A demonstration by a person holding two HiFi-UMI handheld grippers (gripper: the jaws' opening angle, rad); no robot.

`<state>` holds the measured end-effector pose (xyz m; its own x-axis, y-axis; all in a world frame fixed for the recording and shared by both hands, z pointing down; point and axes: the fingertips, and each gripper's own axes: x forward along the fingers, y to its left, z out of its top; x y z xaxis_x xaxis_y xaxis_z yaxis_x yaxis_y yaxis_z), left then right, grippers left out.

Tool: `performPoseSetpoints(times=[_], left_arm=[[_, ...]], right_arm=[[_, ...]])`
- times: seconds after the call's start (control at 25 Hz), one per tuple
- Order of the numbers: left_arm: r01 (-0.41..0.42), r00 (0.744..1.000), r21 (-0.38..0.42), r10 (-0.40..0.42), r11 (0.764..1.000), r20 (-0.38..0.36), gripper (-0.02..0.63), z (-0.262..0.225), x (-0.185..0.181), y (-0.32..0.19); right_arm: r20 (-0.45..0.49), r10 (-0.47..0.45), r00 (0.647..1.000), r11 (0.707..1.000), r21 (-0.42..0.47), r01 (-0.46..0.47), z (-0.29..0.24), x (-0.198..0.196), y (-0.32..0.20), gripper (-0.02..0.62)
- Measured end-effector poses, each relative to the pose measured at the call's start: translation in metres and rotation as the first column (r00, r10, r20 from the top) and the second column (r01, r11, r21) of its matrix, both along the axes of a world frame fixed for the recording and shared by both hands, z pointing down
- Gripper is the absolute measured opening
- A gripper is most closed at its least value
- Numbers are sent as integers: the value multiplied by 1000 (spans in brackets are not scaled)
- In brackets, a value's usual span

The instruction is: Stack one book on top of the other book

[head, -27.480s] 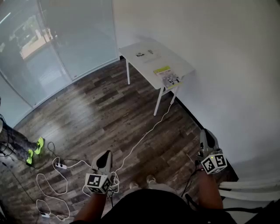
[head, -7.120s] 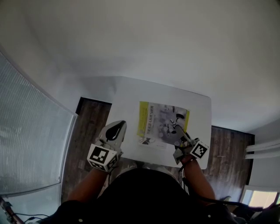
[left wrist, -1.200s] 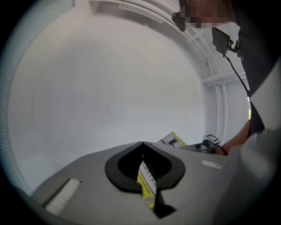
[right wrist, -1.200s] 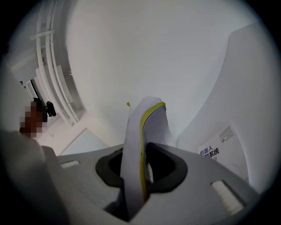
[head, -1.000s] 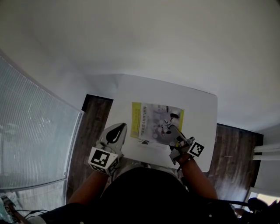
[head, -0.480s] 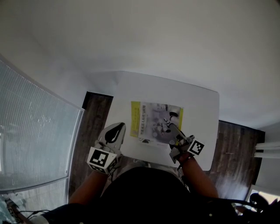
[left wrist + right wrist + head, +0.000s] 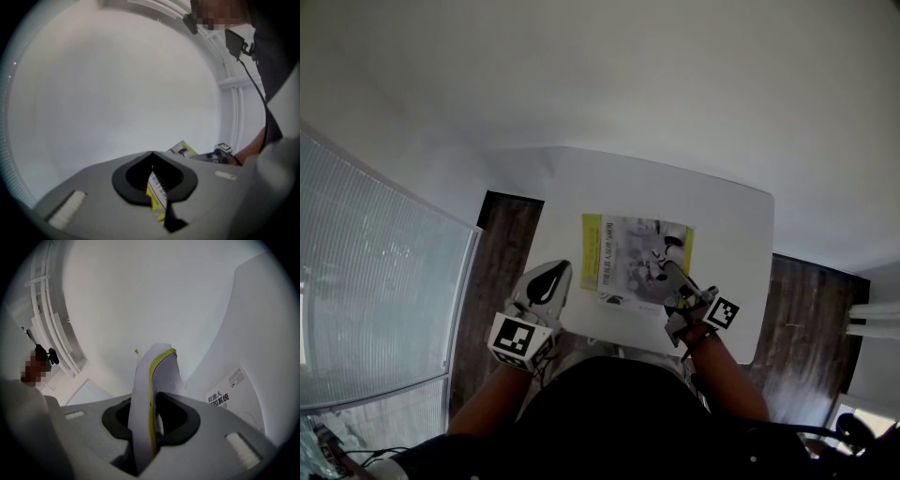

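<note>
**Right gripper pinches the book's corner; left gripper waits beside it**

A plain white wall [image 7: 675,84] fills the upper half of the head view, and a ribbed glass partition [image 7: 375,281] runs down the left side. Dark wood floor [image 7: 502,253] shows on both sides of a white table [image 7: 731,225] that stands against the wall.

The yellow-spined book [image 7: 633,258] is on the near middle of the table. Its yellow strip runs along its left edge and its grey-and-white cover faces up. Only this one book can be told apart in the head view.

The right gripper [image 7: 670,275] reaches in from the near right, and its jaws are clamped on the book's near right corner. In the right gripper view, the thin white book with its yellow edge stands pinched between the two dark pads and curves upward beyond them. To the right of the jaws lies a white printed surface [image 7: 229,399]. I cannot tell whether it is a second book.

The left gripper [image 7: 553,270] hovers by the table's near left corner, just beside the book's yellow edge but apart from it. In the left gripper view its jaws are pressed together at the tips and pinch nothing. Only a narrow slit stays between them, and a sliver of yellow and white print shows through it.

Each gripper carries a marker cube at its rear, the left cube [image 7: 517,342] and the smaller-looking right cube [image 7: 722,314].
</note>
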<state>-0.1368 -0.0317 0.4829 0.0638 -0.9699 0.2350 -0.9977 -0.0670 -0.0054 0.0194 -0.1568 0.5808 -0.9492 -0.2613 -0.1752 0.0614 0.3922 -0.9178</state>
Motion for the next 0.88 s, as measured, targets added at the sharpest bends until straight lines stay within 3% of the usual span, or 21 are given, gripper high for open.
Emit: performPoseSetpoints(times=[0.88], left_arm=[[5, 1000, -57, -6, 998, -12, 5, 12, 1, -2]], right_arm=[[-12, -6, 1000, 999, -52, 6, 14, -2, -3, 94]])
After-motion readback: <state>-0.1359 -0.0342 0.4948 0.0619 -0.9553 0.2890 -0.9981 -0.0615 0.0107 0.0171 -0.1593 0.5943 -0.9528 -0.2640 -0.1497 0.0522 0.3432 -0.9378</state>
